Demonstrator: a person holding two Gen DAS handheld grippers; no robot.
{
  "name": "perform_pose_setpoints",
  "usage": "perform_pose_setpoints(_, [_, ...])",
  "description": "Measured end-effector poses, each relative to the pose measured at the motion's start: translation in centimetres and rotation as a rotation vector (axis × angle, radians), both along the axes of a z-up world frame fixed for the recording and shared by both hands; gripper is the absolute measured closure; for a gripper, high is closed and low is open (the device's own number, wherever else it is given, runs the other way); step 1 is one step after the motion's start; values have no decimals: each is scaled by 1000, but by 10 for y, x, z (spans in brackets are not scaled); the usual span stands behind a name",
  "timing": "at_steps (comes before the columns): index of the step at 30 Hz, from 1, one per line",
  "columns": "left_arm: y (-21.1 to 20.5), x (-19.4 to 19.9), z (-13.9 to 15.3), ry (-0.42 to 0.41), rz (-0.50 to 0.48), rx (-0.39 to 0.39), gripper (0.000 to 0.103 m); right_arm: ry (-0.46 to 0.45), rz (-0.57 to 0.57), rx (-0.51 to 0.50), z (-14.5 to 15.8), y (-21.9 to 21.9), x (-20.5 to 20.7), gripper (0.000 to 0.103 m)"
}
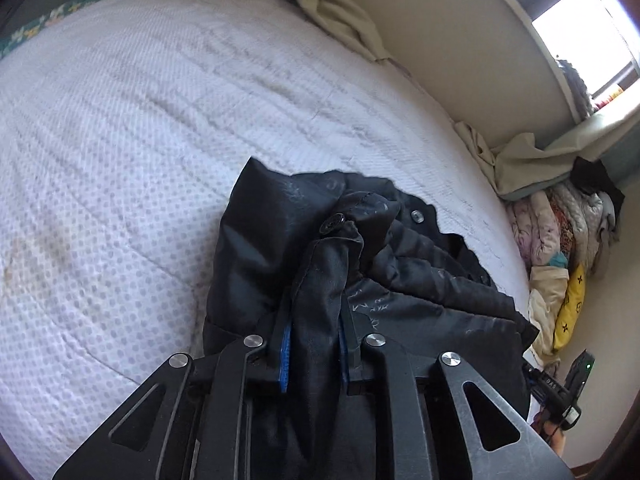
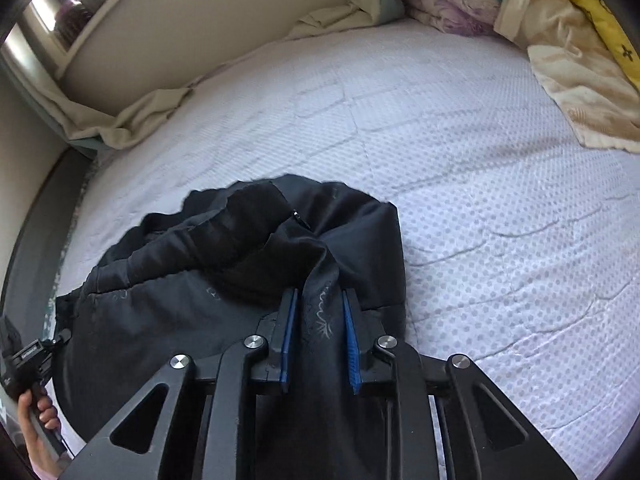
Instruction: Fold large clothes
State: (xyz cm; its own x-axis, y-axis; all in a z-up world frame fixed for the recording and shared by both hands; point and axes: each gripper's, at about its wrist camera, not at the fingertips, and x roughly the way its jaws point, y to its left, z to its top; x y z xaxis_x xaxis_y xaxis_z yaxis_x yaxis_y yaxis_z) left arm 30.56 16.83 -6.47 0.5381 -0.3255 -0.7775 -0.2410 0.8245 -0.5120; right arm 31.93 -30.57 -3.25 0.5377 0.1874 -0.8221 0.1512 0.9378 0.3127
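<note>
A large black garment (image 1: 400,280) with buttons and a faint printed pattern lies bunched on the white dotted mattress (image 1: 140,140). My left gripper (image 1: 316,320) is shut on a gathered fold of its fabric, which runs back between the blue pads (image 1: 285,354). In the right wrist view the same black garment (image 2: 224,272) lies crumpled on the mattress (image 2: 500,208), and my right gripper (image 2: 318,316) is shut on another fold of it between the blue pads (image 2: 352,352). The other gripper's handle (image 2: 28,360), held by a hand (image 2: 40,420), shows at the left edge.
A beige wall (image 1: 460,40) runs along the bed's far side under a window (image 1: 580,20). Cream sheets (image 2: 132,116) bunch along the wall. Folded quilts and a yellow cushion (image 1: 570,308) are stacked at one end of the bed, with cream bedding (image 2: 580,88) spilling onto the mattress.
</note>
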Motion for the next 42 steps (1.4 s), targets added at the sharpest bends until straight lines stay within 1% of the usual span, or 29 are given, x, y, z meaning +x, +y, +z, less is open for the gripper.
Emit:
perform_pose_setpoints(3, [3,1,-15,18,-2,-14,75,35,0,-30,-17,4,4,86])
perform_pose_setpoints(6, [6,1,-24,10,-1,-43,72,42,4,-38,-28,4,7,86])
perform_pose_setpoints(9, [8,2,-32,-9,0,-78,70,31,-6,19,-41,-4,7,86])
perform_pose_setpoints(10, [12,2,-33,-16,10,-108,69,22,-18,50,-44,-8,6,86])
perform_pose_setpoints(12, [17,0,-33,-18,36,-166,65,13,-31,77,-44,-10,4,86])
perform_pose_setpoints(13, [21,-1,-31,-15,51,-192,60,10,-40,91,-41,-11,2,86])
perform_pose_setpoints(14, [24,-2,-25,-11,70,-203,50,10,-49,109,-39,-13,1,85])
perform_pose_setpoints(15, [26,-4,-20,-10,84,-201,43,11,-64,139,-37,-16,0,82])
perform_pose_setpoints(16, [27,-7,-11,-17,100,-193,32,13,-74,163,-34,-19,-2,78])
perform_pose_setpoints(17, [29,-10,0,-40,109,-183,27,15,-87,187,-30,-22,-4,74])
perform_pose_setpoints(19, [29,-16,19,-76,114,-136,26,16,-123,237,-21,-31,-9,50])
perform_pose_setpoints(21, [24,-22,41,-130,109,-46,24,18,-170,259,-13,-38,-14,37])
perform_pose_setpoints(23, [11,-28,60,-188,85,34,21,11,-207,256,-3,-45,-19,36])
perform_pose_setpoints(24, [3,-32,66,-210,63,55,20,-1,-211,239,5,-47,-22,36])
perform_pose_setpoints(26, [-16,-35,74,-235,8,81,18,-52,-216,149,25,-44,-29,36])
perform_pose_setpoints(28, [-40,-35,77,-252,-70,116,17,-152,-184,2,51,-29,-39,36])
perform_pose_setpoints(30, [-60,-32,77,-254,-123,166,15,-227,-117,-95,67,-8,-45,36])
perform_pose_setpoints(31, [-65,-30,74,-247,-136,185,14,-254,-62,-113,72,5,-48,40])
perform_pose_setpoints(33, [-75,-22,61,-202,-162,219,12,-266,31,-105,71,25,-47,43])
perform_pose_setpoints(34, [-78,-17,51,-160,-171,233,12,-253,65,-106,67,33,-43,44])
perform_pose_setpoints(37, [-80,-12,27,-95,-184,283,12,-199,109,-143,47,50,-35,47])
perform_pose_setpoints(40, [-87,-11,18,-94,-213,344,12,-131,143,-229,19,62,-23,48])
perform_pose_setpoints(42, [-89,-8,11,-86,-221,354,12,-104,152,-264,3,67,-16,50])
